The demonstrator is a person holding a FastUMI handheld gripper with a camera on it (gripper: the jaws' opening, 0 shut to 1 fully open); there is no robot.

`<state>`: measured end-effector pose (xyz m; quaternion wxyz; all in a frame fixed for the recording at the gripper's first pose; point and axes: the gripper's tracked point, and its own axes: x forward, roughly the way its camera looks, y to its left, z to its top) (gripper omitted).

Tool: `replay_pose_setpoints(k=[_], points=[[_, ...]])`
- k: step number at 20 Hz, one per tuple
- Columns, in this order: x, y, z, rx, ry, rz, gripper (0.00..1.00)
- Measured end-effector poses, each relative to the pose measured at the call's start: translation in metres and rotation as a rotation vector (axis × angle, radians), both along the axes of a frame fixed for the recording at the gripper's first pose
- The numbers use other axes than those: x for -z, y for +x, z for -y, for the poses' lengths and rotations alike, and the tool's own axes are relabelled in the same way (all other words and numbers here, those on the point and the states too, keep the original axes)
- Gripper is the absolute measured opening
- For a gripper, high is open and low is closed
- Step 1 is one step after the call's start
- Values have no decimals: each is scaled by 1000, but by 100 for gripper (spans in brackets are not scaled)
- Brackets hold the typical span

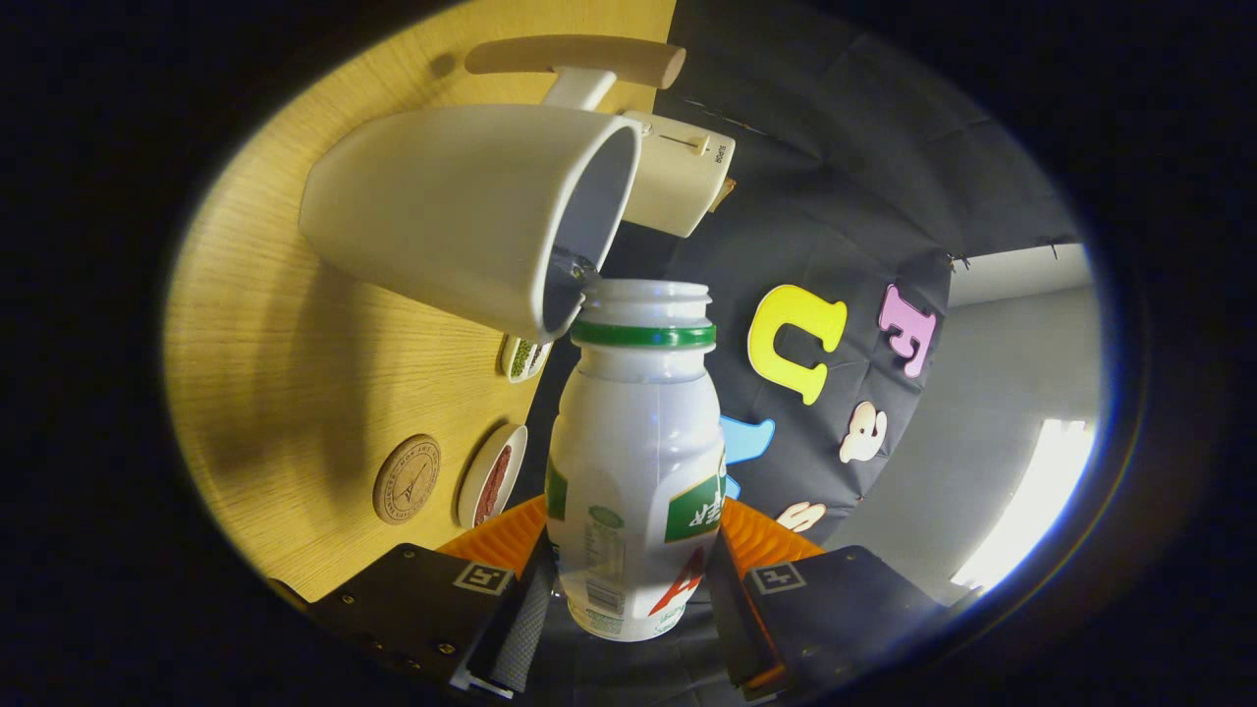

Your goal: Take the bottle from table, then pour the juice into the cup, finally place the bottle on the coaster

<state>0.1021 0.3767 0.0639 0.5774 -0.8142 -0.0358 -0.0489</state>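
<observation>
My gripper (pixel 628 599) is shut on a white plastic bottle (pixel 633 462) with a green neck ring and no cap, one finger on each side of its lower body. The whole view is rolled, so the bottle is tipped over. Its open mouth (pixel 648 293) sits right at the rim of a white cup (pixel 462 211), and a little liquid shows at the cup's lip. A round cork coaster (pixel 407 478) lies on the wooden table (pixel 275 324), apart from the cup and nearer the fingers.
A white appliance with a wooden handle (pixel 678 167) stands just beyond the cup. Two small dishes, one with green contents (pixel 524 358) and one with red-brown contents (pixel 491 486), sit along the table's edge next to the coaster.
</observation>
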Motion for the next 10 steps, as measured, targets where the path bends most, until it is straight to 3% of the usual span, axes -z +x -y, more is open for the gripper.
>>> replay_pose_setpoints(k=[10], points=[[-13, -3, 2, 9, -30, 34, 72]])
